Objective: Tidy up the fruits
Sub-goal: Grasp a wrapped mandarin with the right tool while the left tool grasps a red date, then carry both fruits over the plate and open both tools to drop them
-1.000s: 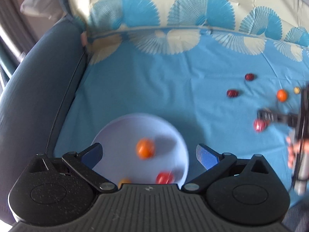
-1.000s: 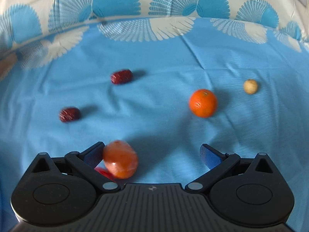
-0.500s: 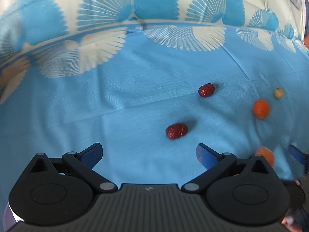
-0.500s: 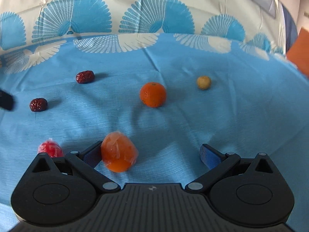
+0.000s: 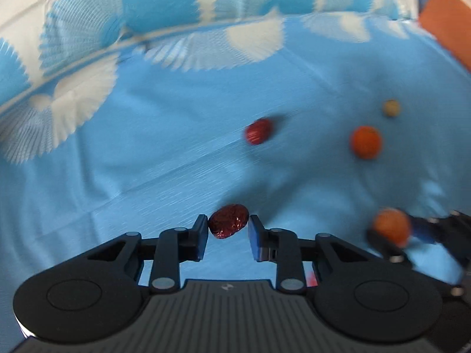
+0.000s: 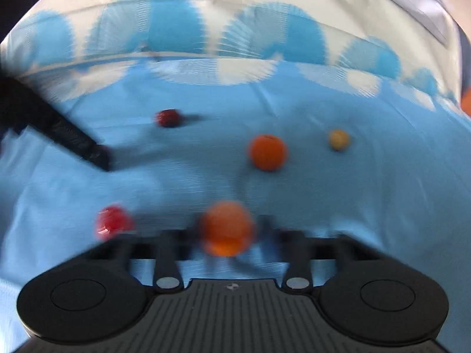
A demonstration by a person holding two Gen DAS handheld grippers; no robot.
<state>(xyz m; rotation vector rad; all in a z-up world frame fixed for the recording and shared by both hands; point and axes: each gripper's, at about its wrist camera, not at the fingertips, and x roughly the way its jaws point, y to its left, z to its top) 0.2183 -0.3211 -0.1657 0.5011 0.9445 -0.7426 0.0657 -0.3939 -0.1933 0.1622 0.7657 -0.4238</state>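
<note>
A wrinkled dark red date (image 5: 229, 225) sits between the tips of my left gripper (image 5: 228, 224). The jaws are closing and both pads touch the date. My right gripper (image 6: 228, 231) is closing too, and its blurred jaws hug a round orange fruit (image 6: 226, 227) on both sides. The left wrist view shows that orange fruit (image 5: 390, 229) low at the right. On the blue cloth (image 5: 147, 147) lie a second date (image 5: 259, 131), a mandarin (image 5: 366, 142) and a small tan fruit (image 5: 391, 107).
A glossy red fruit (image 6: 113, 223) lies just left of my right gripper. The left gripper's black finger (image 6: 59, 129) reaches in from the left edge. An orange cushion (image 5: 444, 20) shows at the far right, beyond the cloth's fan-patterned border (image 6: 235, 44).
My left gripper swung away from the bowl, came down over the near date and closed its wide jaws on it. The right gripper's jaws closed around the orange fruit.
</note>
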